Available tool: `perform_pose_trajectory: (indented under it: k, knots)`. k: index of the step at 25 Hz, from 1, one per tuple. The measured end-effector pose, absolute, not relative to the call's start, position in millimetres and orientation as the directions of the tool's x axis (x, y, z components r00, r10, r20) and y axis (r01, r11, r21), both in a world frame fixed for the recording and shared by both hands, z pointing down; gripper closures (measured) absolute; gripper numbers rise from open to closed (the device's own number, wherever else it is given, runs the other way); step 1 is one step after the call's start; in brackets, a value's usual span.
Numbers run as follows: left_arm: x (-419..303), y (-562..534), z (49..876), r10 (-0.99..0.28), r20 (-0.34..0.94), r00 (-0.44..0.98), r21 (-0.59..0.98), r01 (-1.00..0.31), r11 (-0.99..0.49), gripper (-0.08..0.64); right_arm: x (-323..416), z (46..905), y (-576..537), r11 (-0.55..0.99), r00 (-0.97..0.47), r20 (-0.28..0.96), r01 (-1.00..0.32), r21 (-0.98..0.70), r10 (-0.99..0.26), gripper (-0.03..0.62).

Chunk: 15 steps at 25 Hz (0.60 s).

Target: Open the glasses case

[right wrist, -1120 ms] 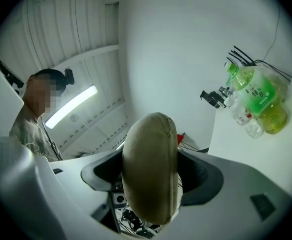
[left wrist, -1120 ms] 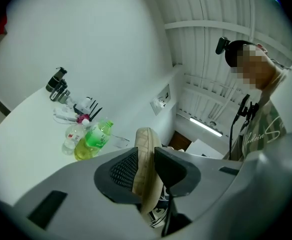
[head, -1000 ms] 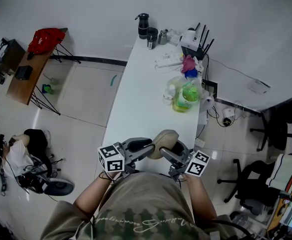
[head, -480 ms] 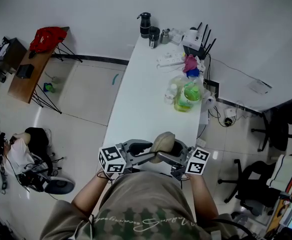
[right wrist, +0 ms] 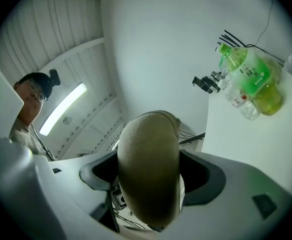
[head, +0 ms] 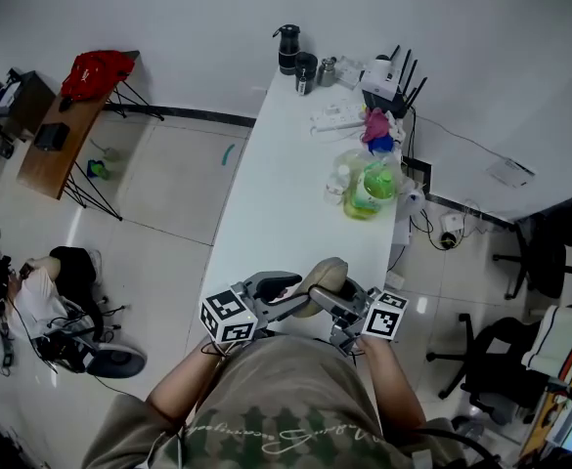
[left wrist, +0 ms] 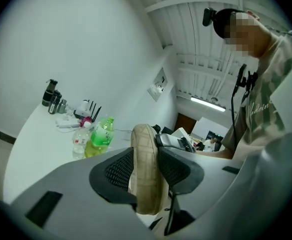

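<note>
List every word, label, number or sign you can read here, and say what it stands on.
Nothing can be quoted with certainty.
Shirt: cursive print across it, too blurred to read.
Green bottle: label with print, too small to read.
Clear bottle: label with a red mark, too small to read.
Marker cubes: black-and-white square patterns only, no words.

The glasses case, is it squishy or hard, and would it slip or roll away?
Probably hard: the glasses case keeps its rounded shell shape between the left gripper and right gripper, whose fingers are opening. Its textured beige skin likely grips rather than slips. Being rounded, it might rock or roll if set down.
</note>
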<state>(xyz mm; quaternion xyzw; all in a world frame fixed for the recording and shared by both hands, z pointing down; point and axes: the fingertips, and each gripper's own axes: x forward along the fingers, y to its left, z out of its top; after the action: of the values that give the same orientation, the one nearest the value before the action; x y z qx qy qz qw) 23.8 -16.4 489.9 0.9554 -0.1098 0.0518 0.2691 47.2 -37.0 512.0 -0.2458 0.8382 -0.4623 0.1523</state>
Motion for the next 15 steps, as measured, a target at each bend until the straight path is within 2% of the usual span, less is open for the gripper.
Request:
perform_pose_trajectory:
  k: [4, 10, 15]
  knots:
    - [20, -26, 491, -0.245, 0.162, 0.956, 0.489, -0.294, -0.821, 0.397, 49, 515, -40, 0.421, -0.82, -0.018, -0.275, -0.864, -0.572, 0.238]
    - [20, -28, 496, -0.264, 0.164, 0.95, 0.514, -0.311, -0.799, 0.397, 51, 523, -40, 0.372, -0.81, 0.03, -0.301, -0.878, -0.586, 0.238]
    - [18, -29, 500, -0.248, 0.108, 0.963, 0.659, -0.256, -0.708, 0.426, 52, 524, -43, 0.36, -0.801, 0.026, -0.299, -0.884, -0.599, 0.238]
